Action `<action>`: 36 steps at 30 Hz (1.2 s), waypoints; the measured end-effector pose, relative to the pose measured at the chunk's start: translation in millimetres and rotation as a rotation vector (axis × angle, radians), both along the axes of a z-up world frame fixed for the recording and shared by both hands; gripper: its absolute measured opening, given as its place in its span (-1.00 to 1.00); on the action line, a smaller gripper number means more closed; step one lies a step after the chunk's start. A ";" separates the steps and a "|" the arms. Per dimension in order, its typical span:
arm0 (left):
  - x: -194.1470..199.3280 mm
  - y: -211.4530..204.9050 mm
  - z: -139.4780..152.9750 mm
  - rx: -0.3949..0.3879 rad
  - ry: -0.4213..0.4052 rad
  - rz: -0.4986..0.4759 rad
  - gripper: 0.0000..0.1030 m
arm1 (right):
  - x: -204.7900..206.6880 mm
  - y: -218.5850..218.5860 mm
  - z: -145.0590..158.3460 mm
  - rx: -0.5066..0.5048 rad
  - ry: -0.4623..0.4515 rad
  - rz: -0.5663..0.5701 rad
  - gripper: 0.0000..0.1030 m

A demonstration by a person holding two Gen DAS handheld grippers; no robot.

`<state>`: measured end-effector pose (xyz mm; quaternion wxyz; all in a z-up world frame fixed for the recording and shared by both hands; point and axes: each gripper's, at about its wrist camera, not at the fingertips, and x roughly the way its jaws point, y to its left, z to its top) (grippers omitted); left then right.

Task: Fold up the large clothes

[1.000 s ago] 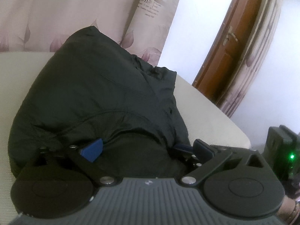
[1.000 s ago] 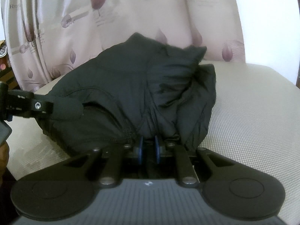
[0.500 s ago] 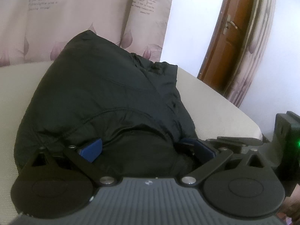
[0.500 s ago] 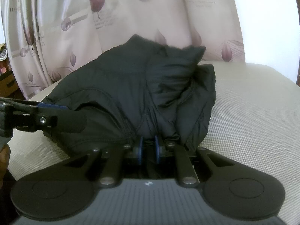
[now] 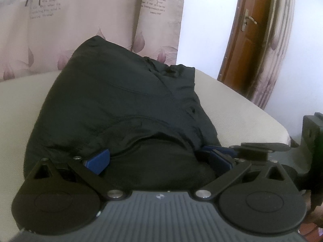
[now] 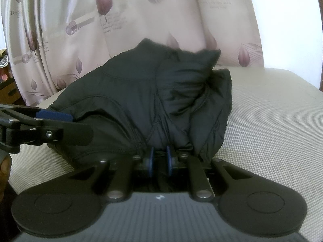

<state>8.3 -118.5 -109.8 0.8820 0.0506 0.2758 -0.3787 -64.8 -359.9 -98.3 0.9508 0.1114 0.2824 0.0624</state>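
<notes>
A black padded jacket (image 5: 125, 104) lies bunched on a beige textured cushion (image 5: 238, 113). My left gripper (image 5: 158, 160) stands open and wide, its blue pads either side of the jacket's thick near fold. In the right wrist view the jacket (image 6: 151, 92) fills the middle, and my right gripper (image 6: 160, 159) is shut on a pinch of its near hem. The left gripper (image 6: 60, 125) shows there at the jacket's left edge, a blue pad on top of the cloth. The right gripper's finger (image 5: 258, 149) sits just right of my left gripper's right finger.
A pink-and-cream leaf-print curtain (image 5: 80, 30) hangs behind the cushion. A brown wooden door (image 5: 242, 40) stands at the back right. The cushion (image 6: 272, 121) stretches bare to the right of the jacket. A hand (image 6: 4, 165) shows at the left edge.
The left gripper has rolled slightly and edged toward the right gripper, whose finger now shows beside it. In the right wrist view the left gripper reaches further in. The right gripper has kept still.
</notes>
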 end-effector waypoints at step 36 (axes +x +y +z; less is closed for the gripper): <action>71.2 111.5 -26.0 -0.193 0.269 0.022 0.77 | -5.8 -52.3 -26.9 0.504 0.072 0.057 -0.74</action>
